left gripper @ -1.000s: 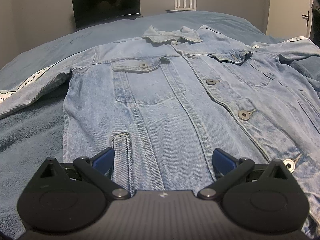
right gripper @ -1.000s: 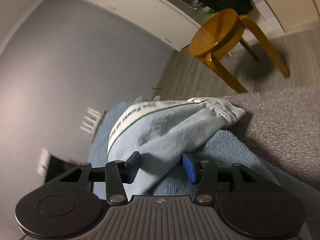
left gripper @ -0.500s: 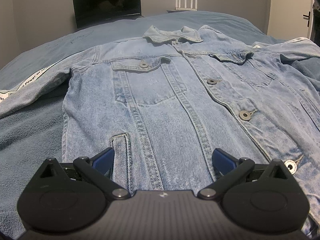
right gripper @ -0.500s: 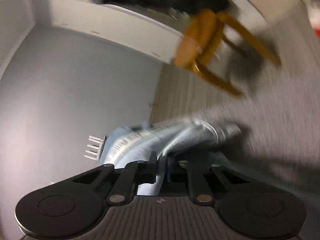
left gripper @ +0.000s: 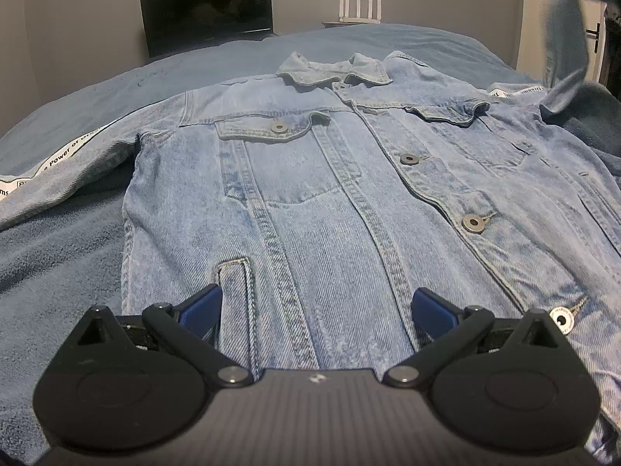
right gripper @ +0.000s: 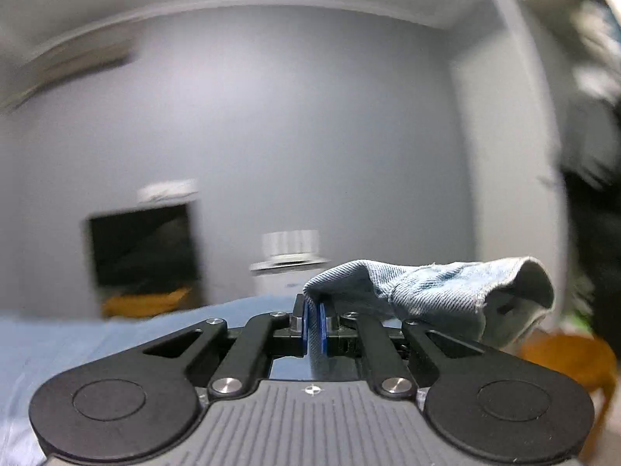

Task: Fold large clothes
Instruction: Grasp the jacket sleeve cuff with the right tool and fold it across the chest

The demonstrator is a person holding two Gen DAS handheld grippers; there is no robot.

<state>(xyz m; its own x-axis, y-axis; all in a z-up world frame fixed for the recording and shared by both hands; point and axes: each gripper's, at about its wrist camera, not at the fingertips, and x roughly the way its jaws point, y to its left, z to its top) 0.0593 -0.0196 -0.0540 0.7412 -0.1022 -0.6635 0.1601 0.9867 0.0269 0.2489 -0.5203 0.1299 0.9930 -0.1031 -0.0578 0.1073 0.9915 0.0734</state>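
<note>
A light blue denim jacket [left gripper: 349, 194] lies face up and buttoned on the bed, collar at the far end. Its left sleeve [left gripper: 66, 167], with a white printed stripe, stretches off to the left. My left gripper [left gripper: 316, 308] is open and empty, low over the jacket's hem. My right gripper [right gripper: 315, 328] is shut on the jacket's right sleeve cuff [right gripper: 446, 291] and holds it up in the air. In the left wrist view the lifted sleeve [left gripper: 562, 39] rises at the far right, blurred.
The bed has a blue cover [left gripper: 58, 272]. A dark monitor [left gripper: 205, 15] and a white router [left gripper: 359, 9] stand beyond the bed against a grey wall. An orange wooden stool [right gripper: 570, 353] stands at the right.
My right gripper closed on the right sleeve cuff and lifted it off the bed, swinging toward the far wall. The left gripper stayed still and open.
</note>
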